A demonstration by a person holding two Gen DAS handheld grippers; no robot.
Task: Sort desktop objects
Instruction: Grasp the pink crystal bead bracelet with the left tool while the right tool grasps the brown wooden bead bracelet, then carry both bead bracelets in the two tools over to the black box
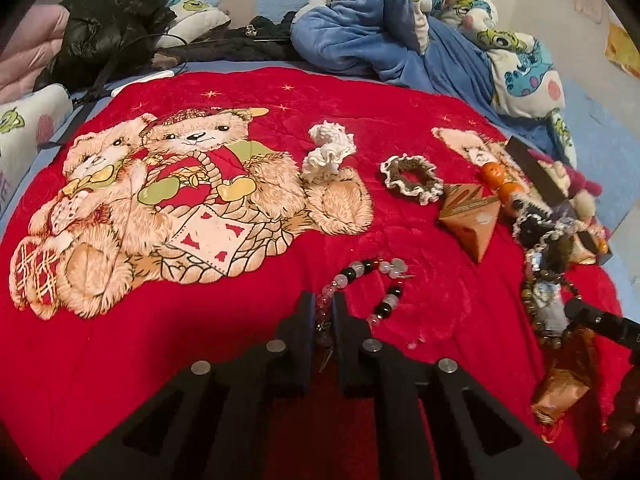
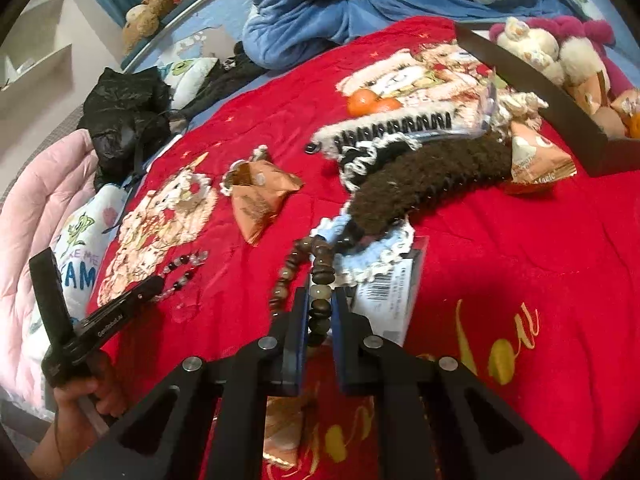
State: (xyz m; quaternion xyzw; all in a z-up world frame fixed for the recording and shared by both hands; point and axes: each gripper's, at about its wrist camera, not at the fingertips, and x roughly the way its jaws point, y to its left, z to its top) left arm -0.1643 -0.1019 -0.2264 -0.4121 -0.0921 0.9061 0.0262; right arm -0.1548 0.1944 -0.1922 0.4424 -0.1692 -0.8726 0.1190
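Right now my left gripper [image 1: 323, 312] is pinched nearly closed on a bracelet of clear, pink and black beads [image 1: 362, 280], whose loop trails ahead and to the right on the red teddy-bear blanket [image 1: 200, 320]. My right gripper [image 2: 320, 312] is likewise clamped on a brown wooden bead bracelet [image 2: 320, 276], its strand running forward-left. Just beyond it lie a barcoded package [image 2: 390, 296] and a heap of crocheted scrunchies [image 2: 420, 168]. Farther ahead of the left gripper I count two separate scrunchies, one white [image 1: 328, 148], one brown-and-white [image 1: 412, 178], one orange pyramid snack pack [image 1: 468, 216] and two small oranges [image 1: 500, 180].
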